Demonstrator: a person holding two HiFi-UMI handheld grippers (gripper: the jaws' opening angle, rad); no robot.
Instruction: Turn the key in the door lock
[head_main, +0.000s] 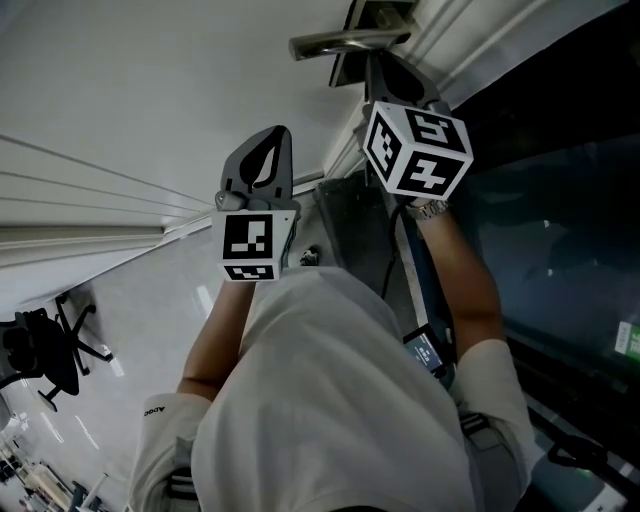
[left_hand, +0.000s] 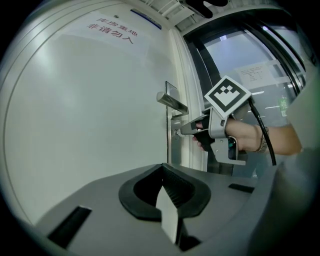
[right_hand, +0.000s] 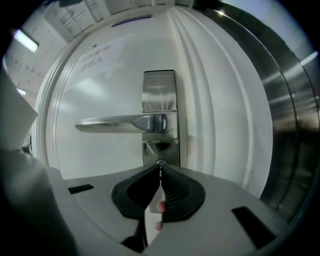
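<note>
A white door (right_hand: 100, 90) carries a steel lock plate (right_hand: 160, 87) with a lever handle (right_hand: 120, 122) lying level. Below the handle is the keyhole cylinder (right_hand: 160, 163). My right gripper (right_hand: 160, 171) is shut on the key (right_hand: 160, 166), which sits in that cylinder. In the left gripper view the right gripper (left_hand: 186, 130) reaches level to the key (left_hand: 178, 133) under the handle (left_hand: 172, 102). My left gripper (left_hand: 162, 169) hangs back from the door, shut, with nothing between its pads. The head view shows both marker cubes, left (head_main: 250, 245) and right (head_main: 415, 150), below the handle (head_main: 345, 42).
The white door frame (right_hand: 210, 100) runs up beside the lock plate, and dark glass panelling (head_main: 560, 220) stands to its right. An office chair (head_main: 45, 350) stands on the floor at the far left. Red printed characters (left_hand: 111, 31) are on the door above.
</note>
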